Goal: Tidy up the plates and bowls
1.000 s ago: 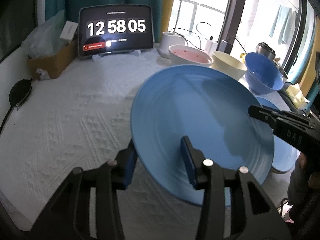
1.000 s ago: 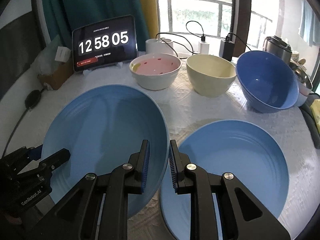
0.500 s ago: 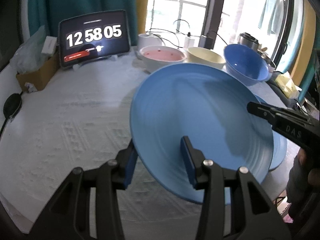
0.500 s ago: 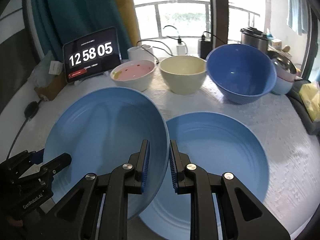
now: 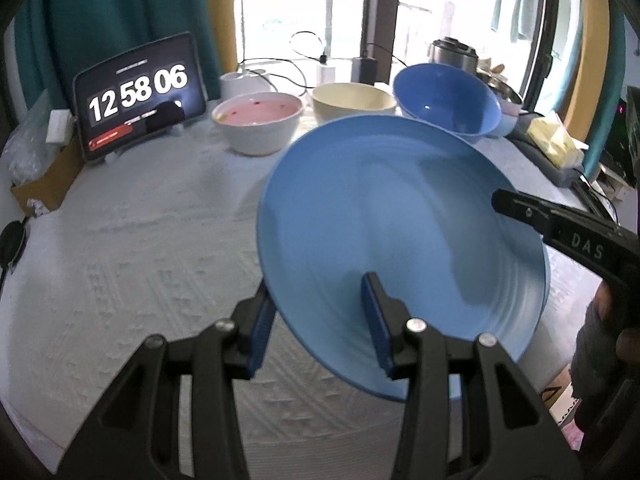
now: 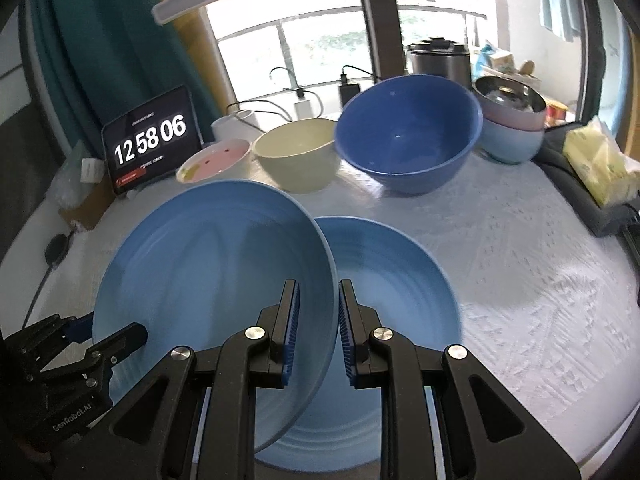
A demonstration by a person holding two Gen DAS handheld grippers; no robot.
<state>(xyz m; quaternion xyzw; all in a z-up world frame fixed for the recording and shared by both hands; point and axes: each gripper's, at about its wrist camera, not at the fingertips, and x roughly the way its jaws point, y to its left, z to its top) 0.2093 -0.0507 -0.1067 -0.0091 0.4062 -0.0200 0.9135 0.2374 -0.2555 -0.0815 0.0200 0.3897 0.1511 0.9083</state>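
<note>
Both grippers hold one light blue plate point(image 5: 400, 224) above the table, tilted. My left gripper point(image 5: 320, 324) is shut on its near left rim. My right gripper point(image 6: 318, 320) is shut on its right rim point(image 6: 326, 280); it shows as a dark arm in the left wrist view point(image 5: 560, 228). A second blue plate point(image 6: 400, 280) lies flat on the table, partly under the held one. At the back stand a pink-and-white bowl point(image 5: 258, 120), a cream bowl point(image 5: 354, 100) and a dark blue bowl point(image 5: 448, 98).
A tablet clock point(image 5: 140, 96) stands at the back left by a cardboard box point(image 5: 44, 184). Stacked pastel bowls with a steel bowl on top point(image 6: 512, 128), a cooker point(image 6: 438, 58) and a yellow packet point(image 6: 600, 164) are at the back right. The table has a white textured cloth point(image 5: 132, 248).
The held plate has moved right, over the flat plate, and both grippers have risen with it. The clock went from 12:58:05 to 12:58:06.
</note>
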